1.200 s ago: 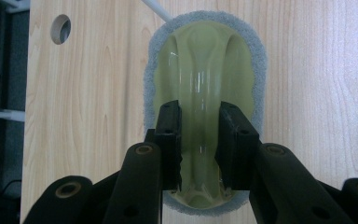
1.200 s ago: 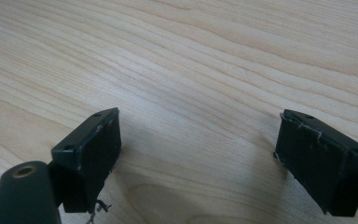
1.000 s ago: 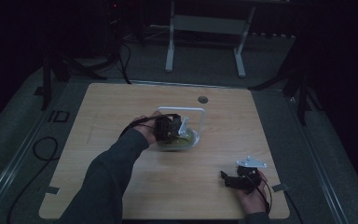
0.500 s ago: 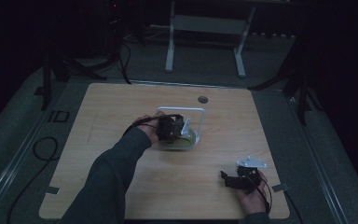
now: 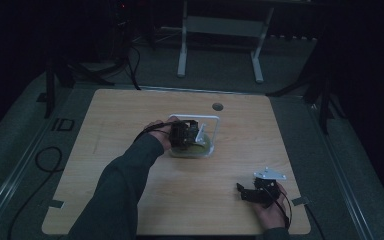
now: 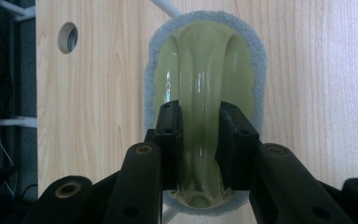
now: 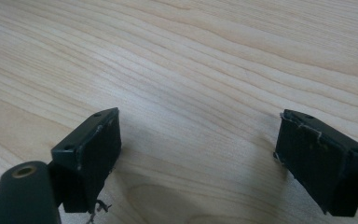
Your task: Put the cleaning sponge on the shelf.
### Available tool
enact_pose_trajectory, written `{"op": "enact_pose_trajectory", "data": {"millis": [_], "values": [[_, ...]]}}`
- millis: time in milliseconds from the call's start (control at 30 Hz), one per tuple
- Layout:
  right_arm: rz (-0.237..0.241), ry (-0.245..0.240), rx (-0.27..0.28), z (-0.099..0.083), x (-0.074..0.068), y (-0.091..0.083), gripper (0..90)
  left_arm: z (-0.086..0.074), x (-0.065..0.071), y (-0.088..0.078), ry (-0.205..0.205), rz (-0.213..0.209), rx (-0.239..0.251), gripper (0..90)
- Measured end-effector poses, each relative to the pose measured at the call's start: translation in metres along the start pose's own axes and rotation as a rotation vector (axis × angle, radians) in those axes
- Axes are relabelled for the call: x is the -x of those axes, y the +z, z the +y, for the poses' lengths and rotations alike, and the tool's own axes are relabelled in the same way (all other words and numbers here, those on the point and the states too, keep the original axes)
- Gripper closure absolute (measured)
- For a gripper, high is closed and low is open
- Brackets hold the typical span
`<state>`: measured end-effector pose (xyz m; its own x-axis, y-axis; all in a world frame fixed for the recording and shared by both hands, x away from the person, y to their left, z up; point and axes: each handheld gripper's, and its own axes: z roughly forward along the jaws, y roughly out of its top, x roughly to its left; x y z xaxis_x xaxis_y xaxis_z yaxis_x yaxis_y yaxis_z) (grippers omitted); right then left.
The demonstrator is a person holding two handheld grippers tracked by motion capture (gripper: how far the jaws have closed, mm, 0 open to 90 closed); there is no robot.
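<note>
The wooden counter carries everything, with a round hole near the middle of its far edge, seen also in the left gripper view; around it lies dark grey floor, with a black cable looping beside the counter's left edge. A person's left sleeve reaches in from the near edge toward the counter's centre; the right hand rests near the near right corner.

A white wire frame stands at the centre, a little toward the far edge, just beside and partly around the scrubber. The scrubber is an oval grey pad with a glossy yellow-green handle raised along its middle; it lies flat on the counter at the centre.

The left gripper is over the scrubber, its two black jaws clamped on either side of the handle's ridge, pads touching it; in the high view it sits at the end of the left hand.

The right gripper lies low at the near right corner, its jaws wide apart with bare wood between them, holding nothing; a grey three-cornered plate tops it.
</note>
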<state>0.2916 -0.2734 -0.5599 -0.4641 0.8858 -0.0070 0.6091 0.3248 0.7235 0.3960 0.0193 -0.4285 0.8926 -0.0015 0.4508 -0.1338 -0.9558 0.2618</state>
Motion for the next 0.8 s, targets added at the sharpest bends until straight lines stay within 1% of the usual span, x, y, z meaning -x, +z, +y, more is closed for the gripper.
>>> {"op": "enact_pose_trajectory", "data": {"millis": [67, 100, 167, 200, 333, 500, 600, 700, 800], "values": [[0.000, 0.000, 0.000, 0.000, 0.000, 0.000, 13.6, 0.001, 0.000, 0.000, 0.003, -0.001, -0.004, 71.9], [0.000, -0.001, 0.000, 0.000, 0.000, 0.000, 13.6, 0.003, -0.001, 0.002, 0.016, 0.005, -0.013, 71.9], [0.000, -0.001, 0.000, 0.000, 0.000, 0.000, 13.6, 0.004, 0.000, 0.002, 0.016, 0.006, -0.016, 71.9], [0.000, -0.001, 0.000, 0.000, 0.000, 0.000, 13.6, 0.006, -0.001, 0.004, 0.025, 0.015, -0.018, 71.9], [0.000, 0.000, 0.000, 0.000, 0.000, 0.000, 13.6, 0.006, -0.001, 0.007, 0.028, 0.010, -0.020, 71.9], [0.000, -0.001, 0.001, 0.000, 0.000, 0.000, 13.6, 0.006, -0.001, 0.010, 0.024, 0.008, -0.030, 71.9], [0.000, 0.000, 0.000, 0.000, 0.000, 0.000, 13.6, 0.005, -0.001, 0.011, 0.019, 0.020, -0.034, 71.9], [0.000, 0.000, 0.000, 0.000, 0.000, 0.000, 13.6, 0.005, -0.002, 0.012, 0.021, 0.021, -0.038, 71.9], [0.000, 0.000, 0.000, 0.000, 0.000, 0.000, 13.7, 0.005, -0.002, 0.015, 0.013, 0.020, -0.045, 71.9]]}}
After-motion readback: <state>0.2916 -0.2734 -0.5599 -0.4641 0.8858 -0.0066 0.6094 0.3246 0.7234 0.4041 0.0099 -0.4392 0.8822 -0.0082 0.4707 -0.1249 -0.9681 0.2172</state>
